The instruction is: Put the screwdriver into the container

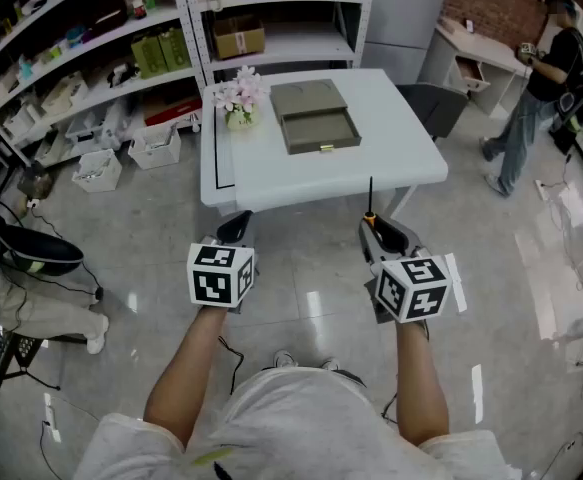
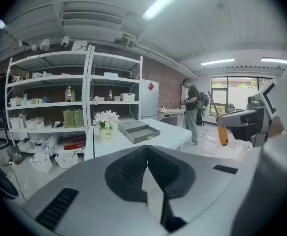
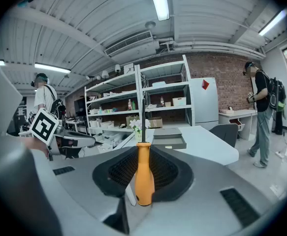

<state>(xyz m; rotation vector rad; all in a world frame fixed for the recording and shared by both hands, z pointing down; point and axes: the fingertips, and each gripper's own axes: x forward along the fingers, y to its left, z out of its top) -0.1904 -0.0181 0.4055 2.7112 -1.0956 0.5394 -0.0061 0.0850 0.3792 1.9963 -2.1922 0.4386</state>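
Evidently the right gripper (image 1: 376, 233) pinches the orange-handled black-shafted screwdriver (image 3: 143, 176) in its fingers, shaft forward, probably to feed the open grey box container (image 1: 316, 118) on the white bench (image 1: 401, 158) ahead. The left gripper (image 2: 146, 156) idles, its fingers pressed together.

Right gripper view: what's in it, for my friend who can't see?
The right claw is shut on an orange-handled screwdriver, held upright with its dark shaft pointing up. Beyond it stands a white table with a grey container and flowers, and shelves behind.
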